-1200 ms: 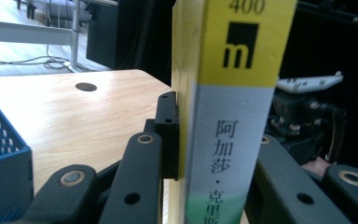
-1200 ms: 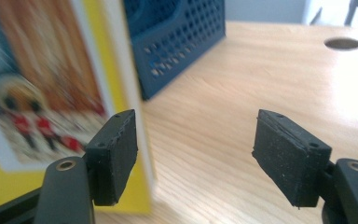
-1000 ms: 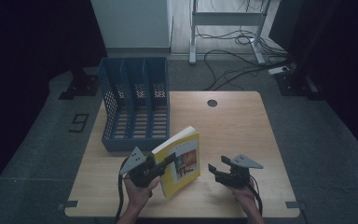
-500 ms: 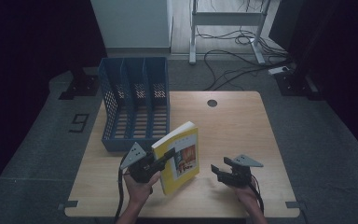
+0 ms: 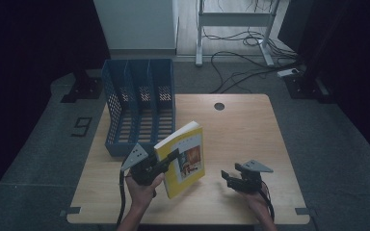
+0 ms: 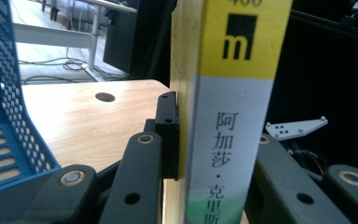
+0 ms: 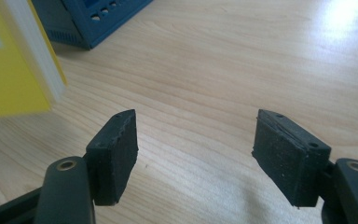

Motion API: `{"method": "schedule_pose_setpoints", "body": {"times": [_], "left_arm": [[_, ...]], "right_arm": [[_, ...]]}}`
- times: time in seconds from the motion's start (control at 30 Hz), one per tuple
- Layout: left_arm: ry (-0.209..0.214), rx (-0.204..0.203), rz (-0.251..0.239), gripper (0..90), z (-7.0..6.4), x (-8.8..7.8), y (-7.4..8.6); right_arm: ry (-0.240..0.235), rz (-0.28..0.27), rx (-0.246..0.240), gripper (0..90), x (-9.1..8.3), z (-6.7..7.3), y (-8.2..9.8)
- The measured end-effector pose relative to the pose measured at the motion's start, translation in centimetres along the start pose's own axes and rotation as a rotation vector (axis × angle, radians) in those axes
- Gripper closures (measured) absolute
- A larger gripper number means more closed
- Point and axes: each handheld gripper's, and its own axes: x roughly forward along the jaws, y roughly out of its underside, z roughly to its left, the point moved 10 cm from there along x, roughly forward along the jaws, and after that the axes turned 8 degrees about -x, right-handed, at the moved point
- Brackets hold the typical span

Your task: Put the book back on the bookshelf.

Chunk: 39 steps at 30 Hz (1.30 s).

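A yellow book (image 5: 185, 159) stands upright and a little tilted over the front of the wooden table (image 5: 250, 130). My left gripper (image 5: 166, 161) is shut on it across the spine. In the left gripper view the yellow and white spine (image 6: 233, 116) with black characters sits between the two black jaws, and one pad (image 6: 168, 135) presses flat on the cover. My right gripper (image 5: 231, 179) hovers low over the table to the right of the book, open, with bare wood between its pads (image 7: 116, 149). The book's edge (image 7: 14, 60) shows at the upper left of the right gripper view.
A blue three-slot file rack (image 5: 139, 106) stands at the table's back left, just behind the book; its corner (image 7: 88, 18) appears in the right gripper view. A round cable hole (image 5: 218, 106) lies near the far edge. Cables and a desk frame (image 5: 231, 29) sit on the floor beyond.
The left gripper and the book have shifted slightly up and toward the rack. The right gripper has stayed in place, still open.
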Motion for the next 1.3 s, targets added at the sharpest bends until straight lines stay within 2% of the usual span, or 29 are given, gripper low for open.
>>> {"method": "schedule_pose_setpoints", "body": {"times": [0.1, 0.33, 0.47, 0.6, 0.73, 1.03, 1.3], "left_arm": [[-0.01, -0.004, -0.008, 75.5, 0.2, -0.2, -0.3], [-0.002, -0.03, -0.032, 75.4, 0.3, -0.7, -1.5], [-0.01, -0.036, -0.046, 75.4, 0.6, -0.8, -2.1], [-0.006, -0.037, -0.053, 75.4, 0.5, -0.9, -2.5], [-0.003, -0.032, -0.058, 75.4, 0.4, -1.0, -3.0], [0.006, -0.023, -0.077, 75.4, -0.1, -1.2, -4.5], [-0.005, -0.03, -0.088, 75.4, 0.3, -1.5, -5.2]], "right_arm": [[0.006, 0.024, -0.014, 29.2, 0.1, 0.1, 0.3], [0.023, 0.099, -0.048, 28.9, 0.9, 0.4, 1.6], [0.04, 0.135, -0.082, 28.3, 1.3, 0.4, 2.2], [0.046, 0.15, -0.095, 27.7, 1.3, 0.5, 2.4], [0.08, 0.176, -0.111, 26.8, 1.4, 0.2, 2.6], [0.089, 0.178, -0.112, 26.9, 1.4, 0.2, 2.6], [0.091, 0.178, -0.111, 26.8, 1.4, 0.1, 2.6]]}}
